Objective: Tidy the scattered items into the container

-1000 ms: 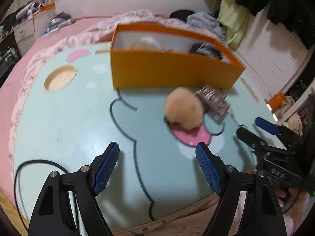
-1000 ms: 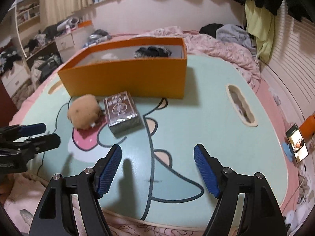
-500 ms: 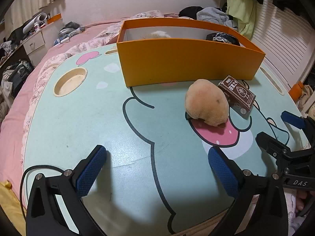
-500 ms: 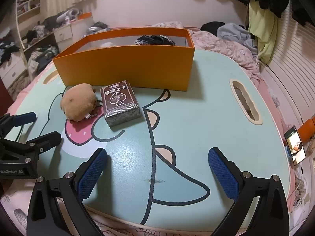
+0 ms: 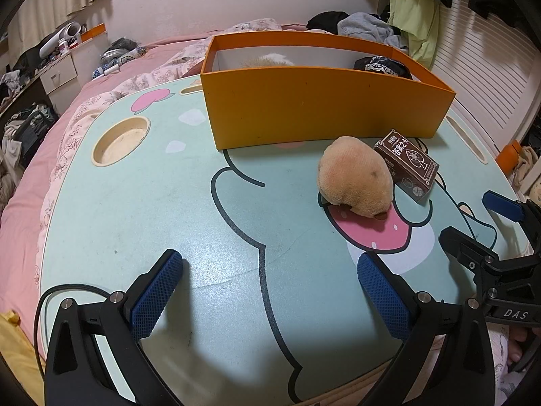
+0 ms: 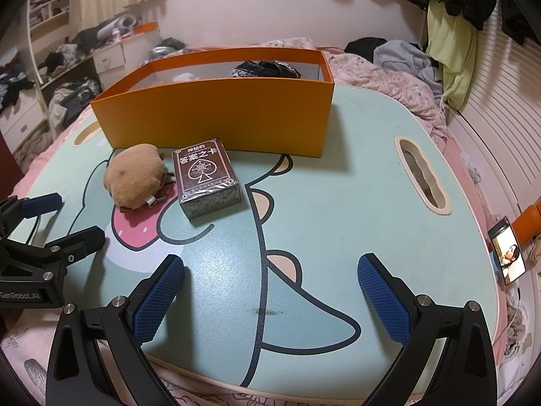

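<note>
A tan plush toy (image 5: 355,182) lies on the pale green worktop (image 5: 135,209), touching a dark brown card box (image 6: 206,177) printed with a spade. Both sit just in front of the orange box (image 5: 318,108). The left gripper (image 5: 270,291) and right gripper (image 6: 270,287) hover wide open, holding nothing.
</note>
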Demonstrator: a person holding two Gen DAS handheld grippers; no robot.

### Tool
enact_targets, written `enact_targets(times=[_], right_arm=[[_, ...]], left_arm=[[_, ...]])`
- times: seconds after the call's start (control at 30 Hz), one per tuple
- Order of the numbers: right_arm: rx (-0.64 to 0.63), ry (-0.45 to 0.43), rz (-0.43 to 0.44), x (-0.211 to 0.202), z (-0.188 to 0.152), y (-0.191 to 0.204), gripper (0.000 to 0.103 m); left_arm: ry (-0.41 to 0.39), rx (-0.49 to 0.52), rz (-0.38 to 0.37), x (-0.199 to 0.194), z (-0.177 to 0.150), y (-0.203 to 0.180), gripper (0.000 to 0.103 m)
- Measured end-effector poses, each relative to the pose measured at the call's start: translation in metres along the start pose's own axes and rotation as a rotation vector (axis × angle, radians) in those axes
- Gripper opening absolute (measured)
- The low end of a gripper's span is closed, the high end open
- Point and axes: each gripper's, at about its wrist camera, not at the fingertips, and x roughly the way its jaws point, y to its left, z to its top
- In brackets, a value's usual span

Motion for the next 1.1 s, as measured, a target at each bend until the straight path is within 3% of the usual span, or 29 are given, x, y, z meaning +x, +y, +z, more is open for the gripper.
enact_targets(times=[0.73, 1.1], right_arm=[[-0.010, 0.002, 0.016, 0.001, 0.005, 0.003, 0.103], [-0.074, -0.030, 0.041, 0.008, 0.043, 0.016, 0.088]], left_arm=[[-0.003, -0.001, -0.001, -0.001, -0.001, 0.001, 0.103], [-0.008, -0.003, -0.003, -0.003, -0.001, 0.003, 0.103]])
